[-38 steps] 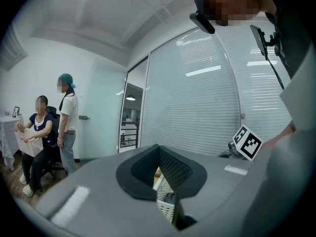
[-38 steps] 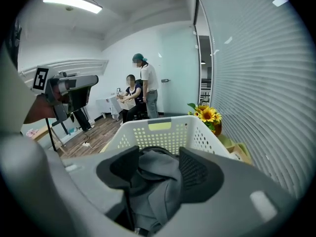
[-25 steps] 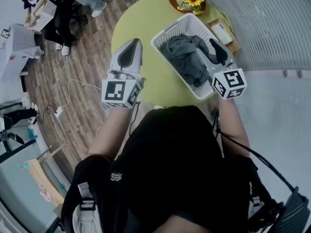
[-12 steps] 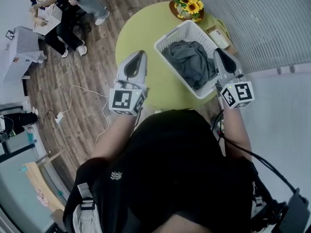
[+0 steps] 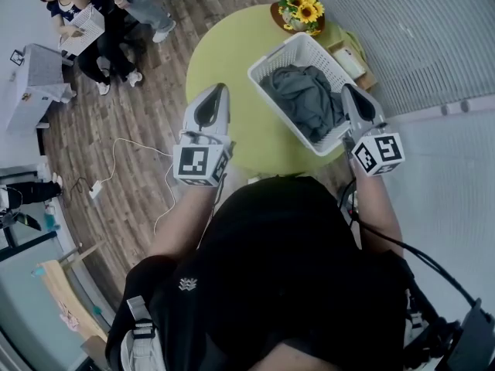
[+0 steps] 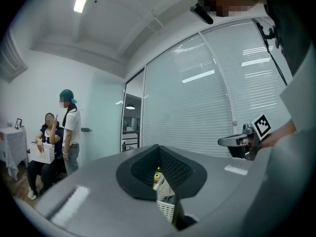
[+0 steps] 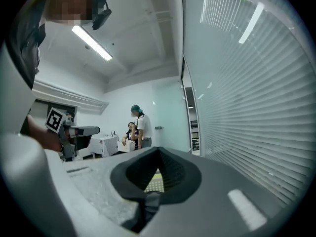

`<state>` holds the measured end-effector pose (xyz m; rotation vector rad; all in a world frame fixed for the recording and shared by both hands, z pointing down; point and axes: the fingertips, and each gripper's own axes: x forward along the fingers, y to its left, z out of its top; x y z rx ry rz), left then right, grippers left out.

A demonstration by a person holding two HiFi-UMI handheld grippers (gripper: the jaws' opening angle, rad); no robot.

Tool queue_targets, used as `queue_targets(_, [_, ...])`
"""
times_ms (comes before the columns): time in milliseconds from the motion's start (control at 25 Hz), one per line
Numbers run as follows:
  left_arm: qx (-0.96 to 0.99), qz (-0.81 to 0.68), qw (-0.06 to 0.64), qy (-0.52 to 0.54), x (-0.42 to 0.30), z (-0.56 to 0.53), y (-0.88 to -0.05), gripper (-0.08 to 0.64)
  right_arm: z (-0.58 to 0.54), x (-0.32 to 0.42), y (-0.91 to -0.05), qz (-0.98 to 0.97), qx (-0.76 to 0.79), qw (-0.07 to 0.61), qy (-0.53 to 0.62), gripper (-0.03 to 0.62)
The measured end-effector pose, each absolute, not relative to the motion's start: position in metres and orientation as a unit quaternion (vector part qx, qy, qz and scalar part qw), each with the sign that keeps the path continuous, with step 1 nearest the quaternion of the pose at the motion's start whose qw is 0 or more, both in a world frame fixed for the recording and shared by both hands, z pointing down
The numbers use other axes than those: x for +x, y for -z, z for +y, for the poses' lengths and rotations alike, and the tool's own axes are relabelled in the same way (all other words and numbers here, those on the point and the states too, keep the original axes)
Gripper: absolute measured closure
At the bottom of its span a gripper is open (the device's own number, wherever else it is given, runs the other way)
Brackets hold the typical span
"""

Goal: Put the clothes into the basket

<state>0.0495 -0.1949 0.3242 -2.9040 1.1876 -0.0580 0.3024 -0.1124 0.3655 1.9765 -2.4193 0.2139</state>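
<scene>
A white mesh basket (image 5: 265, 57) stands on the round yellow-green table (image 5: 228, 49) with grey clothes (image 5: 305, 95) heaped inside it. My right gripper (image 5: 349, 90) hovers at the basket's near right edge, beside the clothes. Its jaws have just been closing and are now shut, with nothing between them. My left gripper (image 5: 218, 91) is shut and holds nothing, over the table's near left edge, apart from the basket. In the left gripper view a bit of the basket (image 6: 165, 207) shows past the shut jaws, and the right gripper (image 6: 236, 141) is off to the right.
Sunflowers (image 5: 302, 0) stand at the table's far side, and a small wooden tray (image 5: 354, 52) lies beyond the basket. A white cable (image 5: 131, 147) lies on the wood floor at the left. People (image 5: 93, 18) are at the far left. A blinded glass wall (image 5: 418, 45) runs along the right.
My right gripper has pulled back from above the clothes to the basket's near right edge and its jaws have closed. The left gripper has shifted slightly toward the table.
</scene>
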Motion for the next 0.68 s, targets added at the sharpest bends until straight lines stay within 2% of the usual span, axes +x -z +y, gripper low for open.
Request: queue_targets(680, [-0.934,0.356,0.006,0.027,0.064,-0.174,-0.325,0.552,-0.086,0.323,-0.368,-0.755,0.651,0.007,-0.076,0.591])
